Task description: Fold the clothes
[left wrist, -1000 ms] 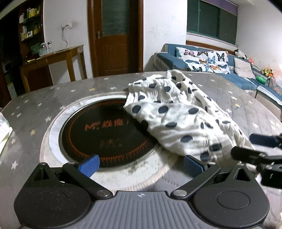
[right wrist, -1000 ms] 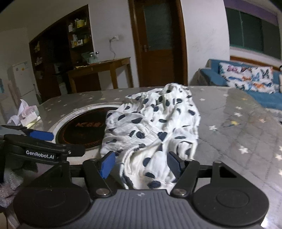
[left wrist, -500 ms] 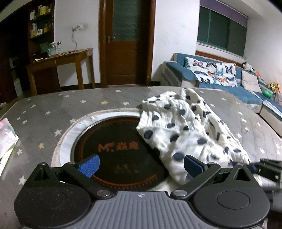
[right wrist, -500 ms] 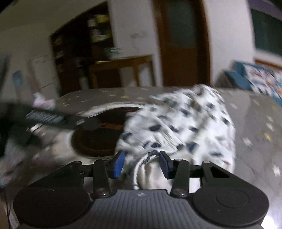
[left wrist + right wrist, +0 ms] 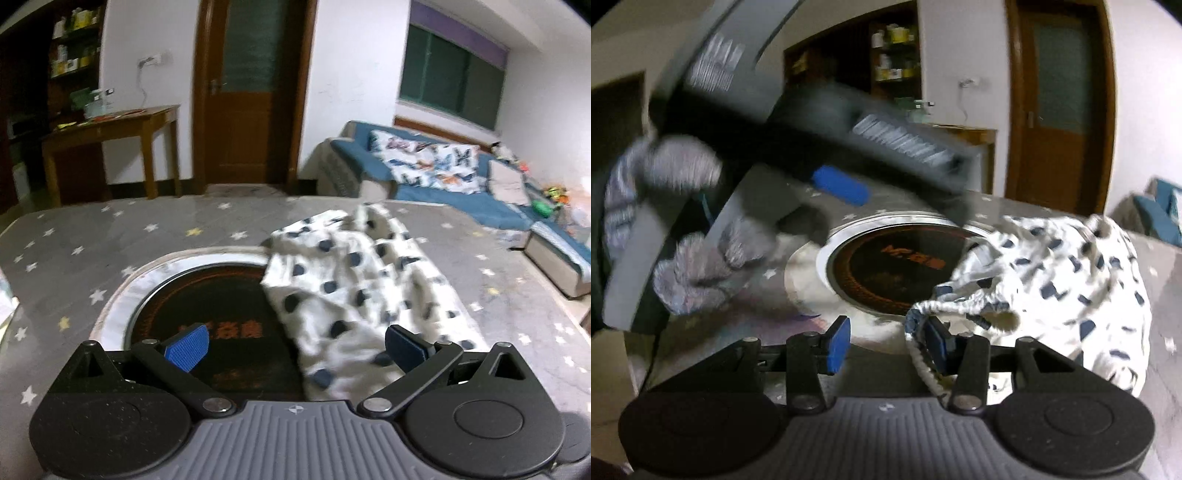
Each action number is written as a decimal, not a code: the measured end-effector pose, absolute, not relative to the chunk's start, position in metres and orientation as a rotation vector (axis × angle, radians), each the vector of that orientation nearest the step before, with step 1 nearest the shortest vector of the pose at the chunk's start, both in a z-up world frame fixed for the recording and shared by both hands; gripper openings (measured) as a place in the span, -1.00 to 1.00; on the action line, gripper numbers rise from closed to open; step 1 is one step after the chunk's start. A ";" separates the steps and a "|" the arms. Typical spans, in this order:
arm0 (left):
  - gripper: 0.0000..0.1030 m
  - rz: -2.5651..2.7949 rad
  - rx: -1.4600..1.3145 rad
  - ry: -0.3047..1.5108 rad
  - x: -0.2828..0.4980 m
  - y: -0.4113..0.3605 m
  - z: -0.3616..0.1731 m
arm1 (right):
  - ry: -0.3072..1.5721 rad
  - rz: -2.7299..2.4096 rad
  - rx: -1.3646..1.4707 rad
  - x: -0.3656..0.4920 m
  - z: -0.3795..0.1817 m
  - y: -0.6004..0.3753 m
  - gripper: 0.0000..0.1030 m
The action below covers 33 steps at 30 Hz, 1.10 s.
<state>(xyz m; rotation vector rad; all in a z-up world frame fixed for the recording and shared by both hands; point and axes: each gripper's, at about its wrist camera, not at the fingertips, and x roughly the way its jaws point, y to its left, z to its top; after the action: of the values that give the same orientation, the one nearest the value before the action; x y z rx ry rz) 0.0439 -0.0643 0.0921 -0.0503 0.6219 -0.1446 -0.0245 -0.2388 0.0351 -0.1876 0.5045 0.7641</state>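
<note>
Here the left gripper hangs low over the desk, its two blue pads spread wide with nothing between them. Under its left pad lies the round black cooktop set into the star-patterned desk top, ringed by a pale rim. Just right of the cooktop's middle, the white polka-dot garment lies crumpled, its left edge draped over the black disc and the rest running toward the far right of the desk. The right pad of this gripper sits just above the near end of the cloth, not touching it as far as the blur lets me tell.

From the right wrist view, a gloved hand grips the handle of the left gripper at the far left, heavily smeared by motion. The cooktop sits in the middle of that view. The right gripper is in the foreground with its pads apart. The garment's gathered, cord-like hem hangs against the inner face of the right pad and trails down past it, while the left pad stands clear of the cloth. Whether that hem is caught on the pad or only resting against it is hard to say. The bulk of the garment spreads to the right across the desk.
</note>
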 end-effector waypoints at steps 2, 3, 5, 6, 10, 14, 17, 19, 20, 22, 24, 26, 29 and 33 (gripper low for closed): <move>1.00 -0.167 -0.038 0.610 0.039 -0.069 0.097 | 0.500 0.800 -0.216 -0.028 0.032 -0.227 -0.10; 1.00 -0.176 -0.030 0.605 0.037 -0.070 0.099 | 0.495 0.818 -0.246 -0.031 0.031 -0.221 -0.11; 1.00 -0.178 -0.016 0.608 0.037 -0.072 0.098 | 0.475 0.828 -0.345 -0.040 0.025 -0.207 -0.10; 1.00 -0.176 -0.010 0.615 0.038 -0.072 0.096 | 0.468 0.830 -0.374 -0.045 0.024 -0.204 -0.10; 1.00 -0.143 -0.001 0.662 0.046 -0.067 0.080 | 0.474 0.825 -0.373 -0.060 0.026 -0.210 -0.06; 1.00 -0.100 -0.002 0.700 0.053 -0.055 0.063 | 0.491 0.771 -0.285 -0.069 0.038 -0.239 -0.01; 0.99 -0.071 -0.004 0.715 0.055 -0.045 0.055 | 0.508 0.677 -0.213 -0.070 0.045 -0.267 -0.01; 0.98 -0.054 -0.005 0.727 0.056 -0.038 0.050 | 0.520 0.596 -0.165 -0.066 0.047 -0.286 -0.01; 0.96 -0.047 -0.004 0.730 0.056 -0.035 0.047 | 0.532 0.545 -0.144 -0.058 0.046 -0.298 -0.01; 0.89 -0.039 0.006 0.731 0.053 -0.031 0.044 | 0.561 0.449 -0.100 -0.049 0.044 -0.316 -0.01; 0.82 -0.036 0.017 0.731 0.051 -0.028 0.041 | 0.583 0.414 -0.070 -0.042 0.040 -0.325 -0.02; 0.74 -0.046 0.023 0.738 0.050 -0.026 0.037 | 0.609 0.390 -0.035 -0.036 0.034 -0.333 -0.02; 0.53 -0.068 0.029 0.752 0.050 -0.024 0.031 | 0.648 0.354 0.018 -0.026 0.026 -0.345 -0.08; 0.09 -0.102 0.035 0.772 0.051 -0.026 0.023 | 0.676 0.348 0.092 -0.018 0.016 -0.355 -0.39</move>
<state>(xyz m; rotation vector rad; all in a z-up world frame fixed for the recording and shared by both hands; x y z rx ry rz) 0.0508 -0.0259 0.0230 0.0353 0.7718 -0.1019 -0.0179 -0.3554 0.0159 0.0920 0.6764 0.3476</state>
